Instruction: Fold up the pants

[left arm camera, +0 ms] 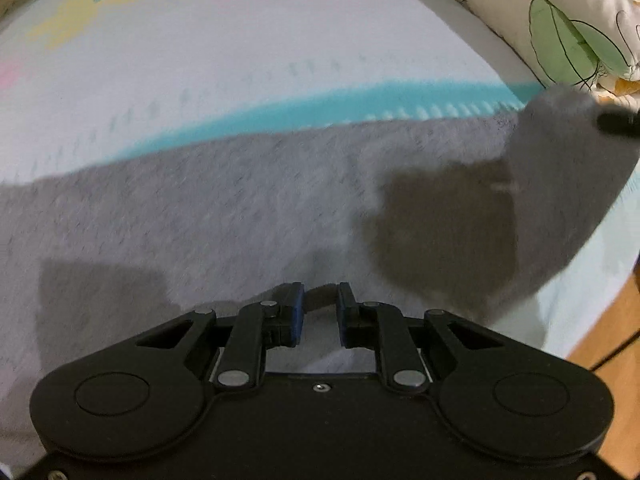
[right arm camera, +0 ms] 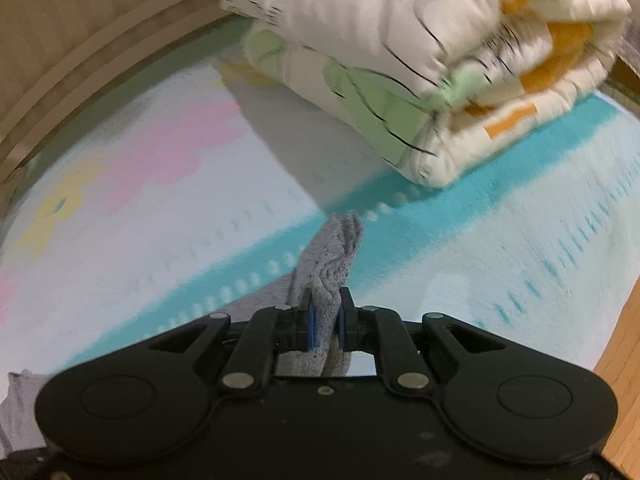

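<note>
The grey pants (left arm camera: 224, 216) are lying spread across the pastel mat (left arm camera: 200, 80), covering its near part up to the teal stripe (left arm camera: 320, 106) that crosses the mat. On the far side of that stripe the mat is showing pale blue with pink and yellow patches.

The left gripper (left arm camera: 320, 312) is hovering low over the pants on the near side of the teal stripe. Its blue-padded jaws are standing a narrow gap apart; a dark fold of cloth is showing in that gap, but the blur makes it hard to tell whether the pads are actually pinching it.

To the right along the stripe, one end of the pants is rising off the mat in a lifted flap (left arm camera: 568, 176), casting a dark shadow on the cloth beneath it. A black fingertip is showing at the top edge of that flap.

The right gripper (right arm camera: 326, 328) is clamping a bunched strip of the grey fabric (right arm camera: 332, 256) between its pads, with the strip sticking out past the fingertips towards the teal stripe.

Beyond the stripe, a folded quilt (right arm camera: 400, 60) with green and orange print is sitting on the mat. A wooden floor (right arm camera: 624, 400) is showing past the mat's right edge.
</note>
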